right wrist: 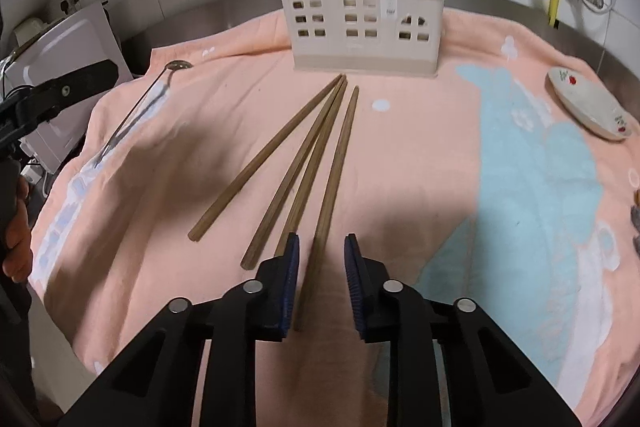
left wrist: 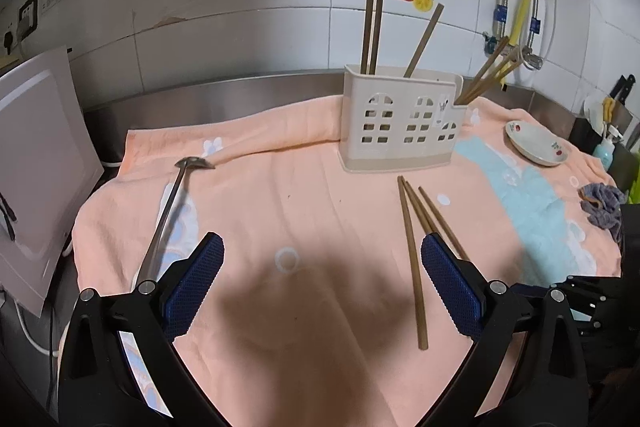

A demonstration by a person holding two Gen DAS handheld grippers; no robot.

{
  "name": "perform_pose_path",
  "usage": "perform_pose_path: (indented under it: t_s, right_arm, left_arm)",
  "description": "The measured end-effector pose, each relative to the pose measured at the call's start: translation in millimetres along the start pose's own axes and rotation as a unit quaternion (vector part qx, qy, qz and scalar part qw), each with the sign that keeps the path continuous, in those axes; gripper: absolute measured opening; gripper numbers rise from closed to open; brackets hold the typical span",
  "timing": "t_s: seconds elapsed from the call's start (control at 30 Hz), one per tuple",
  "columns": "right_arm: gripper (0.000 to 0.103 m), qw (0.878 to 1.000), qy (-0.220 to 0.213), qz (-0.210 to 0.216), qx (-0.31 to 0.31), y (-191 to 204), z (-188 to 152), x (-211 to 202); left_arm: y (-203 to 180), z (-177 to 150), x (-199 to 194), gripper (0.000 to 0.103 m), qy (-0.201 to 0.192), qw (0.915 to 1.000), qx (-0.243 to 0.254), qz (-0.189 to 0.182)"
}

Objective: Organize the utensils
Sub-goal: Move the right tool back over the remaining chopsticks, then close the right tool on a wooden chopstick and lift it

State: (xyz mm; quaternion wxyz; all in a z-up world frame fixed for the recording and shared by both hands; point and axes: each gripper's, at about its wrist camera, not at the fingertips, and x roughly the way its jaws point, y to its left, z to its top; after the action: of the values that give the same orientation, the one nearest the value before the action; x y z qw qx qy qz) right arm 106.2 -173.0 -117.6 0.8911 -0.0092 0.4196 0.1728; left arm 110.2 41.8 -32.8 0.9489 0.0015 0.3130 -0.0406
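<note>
Left wrist: my left gripper [left wrist: 322, 259] hangs with jaws spread, empty; loose chopsticks [left wrist: 412, 259] at 3 o'clock, long axes toward the holder [left wrist: 400, 131] at 1 | Right wrist: my right gripper [right wrist: 322, 251] straddles one chopstick [right wrist: 326, 203] unclamped, tip pointing 12 toward the holder [right wrist: 360, 27].

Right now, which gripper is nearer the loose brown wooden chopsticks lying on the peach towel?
Right. The right gripper straddles one of the loose brown wooden chopsticks, jaws open; the left gripper hovers open beside them.
</note>
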Motion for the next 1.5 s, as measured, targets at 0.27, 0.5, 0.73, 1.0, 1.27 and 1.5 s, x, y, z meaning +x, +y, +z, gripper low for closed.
perform_pose_path:
  t_s: [0.27,0.5,0.73,1.0,1.27,1.5]
  right_arm:
    - [0.013,1.0,0.017,-0.001,0.001,5,-4,12]
    - [0.01,1.0,0.015,-0.01,-0.005,7,-5,15]
    - [0.009,1.0,0.007,-0.023,-0.02,9,-8,14]
    - [0.008,1.0,-0.003,-0.025,-0.016,3,-8,8]
    - [0.007,0.999,-0.03,-0.035,-0.025,0,-2,-9]
    - [0.007,0.997,-0.055,-0.041,-0.035,-2,5,-23]
  left_arm:
    - [-5,-16,3,0.098,0.015,0.9999,0.006,-0.004]
    - [-9,-21,8,0.098,0.025,0.9996,0.004,-0.009]
    - [-17,-27,12,0.098,0.033,0.9993,0.01,-0.011]
    - [-22,-35,19,0.098,0.049,0.9985,0.005,-0.023]
    - [-30,-41,26,0.098,0.061,0.9975,0.006,-0.037]
    - [-39,-44,33,0.096,0.069,0.9964,0.009,-0.048]
